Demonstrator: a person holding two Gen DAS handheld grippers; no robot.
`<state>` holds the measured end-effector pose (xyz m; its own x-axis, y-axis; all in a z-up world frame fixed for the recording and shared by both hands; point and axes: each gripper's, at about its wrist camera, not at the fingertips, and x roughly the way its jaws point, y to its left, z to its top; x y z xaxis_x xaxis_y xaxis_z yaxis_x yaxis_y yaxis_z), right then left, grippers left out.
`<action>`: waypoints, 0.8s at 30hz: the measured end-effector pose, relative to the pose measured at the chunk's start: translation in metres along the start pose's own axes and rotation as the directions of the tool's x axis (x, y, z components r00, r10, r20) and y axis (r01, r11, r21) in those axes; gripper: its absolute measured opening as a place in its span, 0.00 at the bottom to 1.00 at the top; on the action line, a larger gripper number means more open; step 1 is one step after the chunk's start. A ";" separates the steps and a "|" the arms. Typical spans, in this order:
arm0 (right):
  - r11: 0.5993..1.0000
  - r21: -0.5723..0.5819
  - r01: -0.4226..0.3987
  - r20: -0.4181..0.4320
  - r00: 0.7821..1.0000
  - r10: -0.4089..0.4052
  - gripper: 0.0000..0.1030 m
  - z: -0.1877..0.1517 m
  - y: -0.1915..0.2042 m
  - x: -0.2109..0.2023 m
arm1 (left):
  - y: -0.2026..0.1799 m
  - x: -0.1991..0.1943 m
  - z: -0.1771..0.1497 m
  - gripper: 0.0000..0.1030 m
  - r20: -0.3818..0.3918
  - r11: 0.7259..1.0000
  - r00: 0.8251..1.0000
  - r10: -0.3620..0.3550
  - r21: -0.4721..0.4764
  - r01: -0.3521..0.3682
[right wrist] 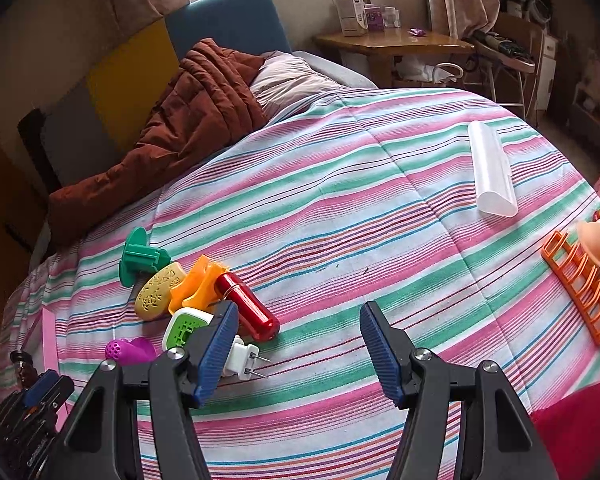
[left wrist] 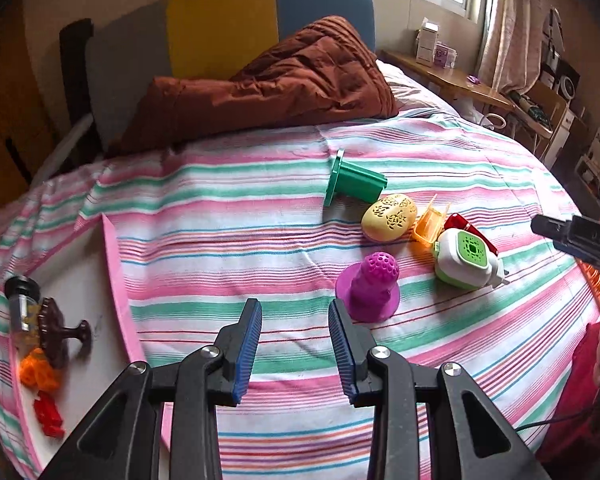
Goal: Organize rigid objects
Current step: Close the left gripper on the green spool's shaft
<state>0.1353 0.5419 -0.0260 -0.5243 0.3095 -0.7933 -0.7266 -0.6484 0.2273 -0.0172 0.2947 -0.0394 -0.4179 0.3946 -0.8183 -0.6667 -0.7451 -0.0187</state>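
- Left tongs [left wrist: 294, 306] narrowly parted, empty; right tongs [right wrist: 300, 310] wide apart, empty.
- One red cylinder [right wrist: 246, 306] lies flat, long axis far-left to near-right.
- One green spool [right wrist: 142, 258] on its side, flange left.

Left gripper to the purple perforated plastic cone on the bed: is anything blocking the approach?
Nothing visible does. Only bare striped bedsheet lies between the left gripper and the purple perforated plastic cone, just ahead and to its right. The green-and-white plug-in device sits apart, further right.
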 end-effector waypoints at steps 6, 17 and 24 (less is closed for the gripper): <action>1.000 0.027 -0.014 -0.008 1.000 0.014 0.62 0.001 -0.004 0.000 | 0.007 0.012 0.013 0.33 -0.030 0.997 0.998 -0.061 -0.039 0.059; 0.997 0.070 -0.045 -0.036 0.998 0.048 0.62 0.001 -0.007 0.004 | -0.005 0.046 0.066 0.41 -0.061 0.987 0.986 -0.153 -0.057 0.150; 0.994 0.087 -0.063 -0.059 0.996 0.068 0.62 0.000 -0.007 0.008 | -0.051 0.069 0.098 0.75 -0.034 0.983 0.991 -0.130 0.126 0.133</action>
<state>0.1360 0.5494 -0.0343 -0.5453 0.2233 -0.8080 -0.7283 -0.6034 0.3248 -0.0721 0.4127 -0.0384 -0.3067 0.4697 -0.8278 -0.7891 -0.6118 -0.0548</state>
